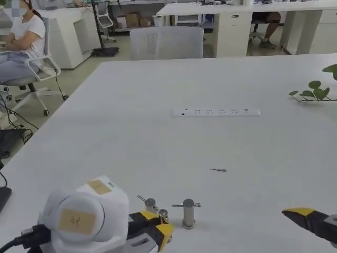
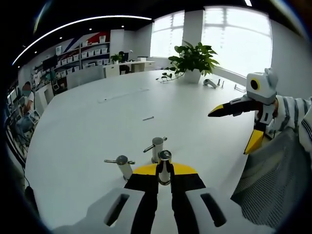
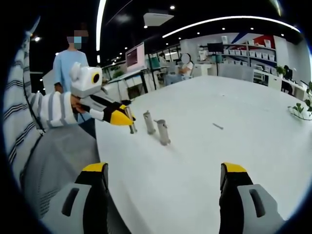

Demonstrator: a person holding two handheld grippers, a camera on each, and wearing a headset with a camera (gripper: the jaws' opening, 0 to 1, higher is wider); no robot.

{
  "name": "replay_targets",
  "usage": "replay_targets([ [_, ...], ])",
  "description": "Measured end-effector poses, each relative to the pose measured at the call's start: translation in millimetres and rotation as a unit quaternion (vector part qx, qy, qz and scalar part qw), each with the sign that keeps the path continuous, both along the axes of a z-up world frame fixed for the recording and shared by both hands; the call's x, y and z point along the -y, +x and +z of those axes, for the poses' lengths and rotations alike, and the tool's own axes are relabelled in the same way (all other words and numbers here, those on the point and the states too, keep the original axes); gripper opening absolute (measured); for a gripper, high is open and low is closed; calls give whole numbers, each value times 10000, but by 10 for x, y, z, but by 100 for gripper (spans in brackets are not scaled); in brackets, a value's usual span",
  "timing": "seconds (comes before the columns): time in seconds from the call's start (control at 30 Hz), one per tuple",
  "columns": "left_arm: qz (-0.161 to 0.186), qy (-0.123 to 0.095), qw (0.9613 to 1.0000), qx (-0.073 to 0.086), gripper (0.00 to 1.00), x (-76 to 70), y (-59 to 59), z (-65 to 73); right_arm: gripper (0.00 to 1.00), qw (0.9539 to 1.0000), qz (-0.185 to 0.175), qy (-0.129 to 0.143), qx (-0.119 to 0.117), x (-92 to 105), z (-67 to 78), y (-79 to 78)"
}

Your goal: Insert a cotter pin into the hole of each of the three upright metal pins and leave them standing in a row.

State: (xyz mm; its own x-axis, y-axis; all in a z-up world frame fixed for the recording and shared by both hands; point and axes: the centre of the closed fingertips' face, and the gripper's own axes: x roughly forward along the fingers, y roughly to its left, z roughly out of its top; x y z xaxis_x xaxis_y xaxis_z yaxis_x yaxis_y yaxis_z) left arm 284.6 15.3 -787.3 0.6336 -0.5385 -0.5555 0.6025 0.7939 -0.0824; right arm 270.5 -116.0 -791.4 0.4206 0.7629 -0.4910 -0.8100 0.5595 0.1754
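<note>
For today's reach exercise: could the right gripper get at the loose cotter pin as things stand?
Probably yes: the right gripper is open and empty, and only bare table lies between it and the cotter pin.

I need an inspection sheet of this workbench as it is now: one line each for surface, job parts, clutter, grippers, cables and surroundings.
Surface: white table, no spills seen.
Job's things: three metal pins upright, close together; far pin and side pin each carry a cotter pin; held pin shows none; loose cotter pin lies apart, further out.
Clutter: power strip; plant sprig.
Grippers: left gripper shut on held pin; right gripper open, holding nothing.
Cables: black cable at left gripper; floor cables.
Surroundings: office; seated person; grey chair; desks.
</note>
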Motion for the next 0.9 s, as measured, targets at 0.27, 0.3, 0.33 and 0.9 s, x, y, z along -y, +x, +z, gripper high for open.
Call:
replay_targets([
  [0.27,-129,25,9999,-63,7,121,-12,-118,96,10000,-34,12,-39,27,-20,-15],
  [0.3,-144,27,9999,-69,7,140,-17,-129,96,10000,-41,17,-43,28,-21,-16],
  [0.33,-152,22,9999,-77,7,157,-21,-139,96,10000,-45,23,-46,32,-21,-18],
  [0.9,-272,23,9995,-168,7,334,-60,-320,96,10000,-45,-6,-67,42,-35,-14],
])
